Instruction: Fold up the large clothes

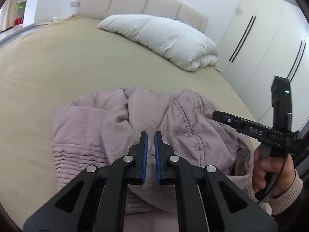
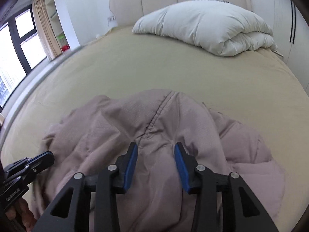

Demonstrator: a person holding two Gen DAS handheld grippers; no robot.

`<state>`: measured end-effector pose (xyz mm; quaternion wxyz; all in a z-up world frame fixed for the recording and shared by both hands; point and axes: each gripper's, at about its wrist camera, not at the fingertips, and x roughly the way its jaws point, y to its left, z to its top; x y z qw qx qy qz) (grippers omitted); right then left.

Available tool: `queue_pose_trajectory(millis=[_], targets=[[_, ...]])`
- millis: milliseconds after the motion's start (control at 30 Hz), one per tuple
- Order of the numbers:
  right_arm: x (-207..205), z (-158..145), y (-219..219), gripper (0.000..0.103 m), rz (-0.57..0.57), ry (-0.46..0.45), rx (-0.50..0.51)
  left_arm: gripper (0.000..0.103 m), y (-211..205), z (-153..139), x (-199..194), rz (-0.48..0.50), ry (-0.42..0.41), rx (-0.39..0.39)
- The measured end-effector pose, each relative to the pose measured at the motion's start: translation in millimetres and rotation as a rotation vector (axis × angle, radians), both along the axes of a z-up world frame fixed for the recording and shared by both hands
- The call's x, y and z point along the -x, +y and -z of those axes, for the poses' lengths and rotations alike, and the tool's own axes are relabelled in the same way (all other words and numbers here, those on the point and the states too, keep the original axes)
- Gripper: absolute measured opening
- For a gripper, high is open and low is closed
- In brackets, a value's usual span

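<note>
Jacket: a padded mauve jacket point(image 1: 119, 127) lies rumpled on the near part of the bed point(image 1: 58, 67), well short of the folded duvet point(image 1: 164, 38) at the headboard end.
Long axis: hard to read in this heap; the bulk spreads across the bed's width rather than toward the headboard point(image 1: 135, 2).
Which way it points: a stitched seam point(image 2: 154, 119) runs from near the right gripper up toward the duvet, ending at a raised hump; collar and hem cannot be told apart.
Ribbed panel: a band of close horizontal stitching point(image 1: 77, 154) sits on the jacket's side away from the wardrobe point(image 1: 270, 44).
Left gripper: the left gripper point(image 1: 151, 135) hovers above the jacket, blue pads nearly together with a thin gap, nothing between them.
Right gripper: the right gripper point(image 2: 156, 148) has its jaws spread wide, tips pressed against a fold of jacket that bulges between them; not clamped.
Hidden: the jacket's near edge is cut off behind both grippers' frames; sleeves cannot be made out.
Hand: the right hand point(image 1: 270, 174), in a knit cuff, grips its handle on the jacket's wardrobe side.
</note>
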<state>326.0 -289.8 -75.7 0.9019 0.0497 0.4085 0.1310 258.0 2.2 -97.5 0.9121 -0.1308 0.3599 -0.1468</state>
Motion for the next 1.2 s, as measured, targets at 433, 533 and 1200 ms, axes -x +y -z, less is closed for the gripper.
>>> queue_pose_trajectory(millis=[433,533,1200], targets=[[89,16,37,0.054,-0.041,-0.026,0.060,0.006,47,7,65,-0.068,0.012,-0.007],[136,-13,7,0.082,0.020,-0.153,-0.025,0.006,73,0,94,-0.080,0.030,0.034],[400,38,-173,0.085,0.283,0.133,-0.326,0.065,162,43,356,-0.004,0.444,0.106]])
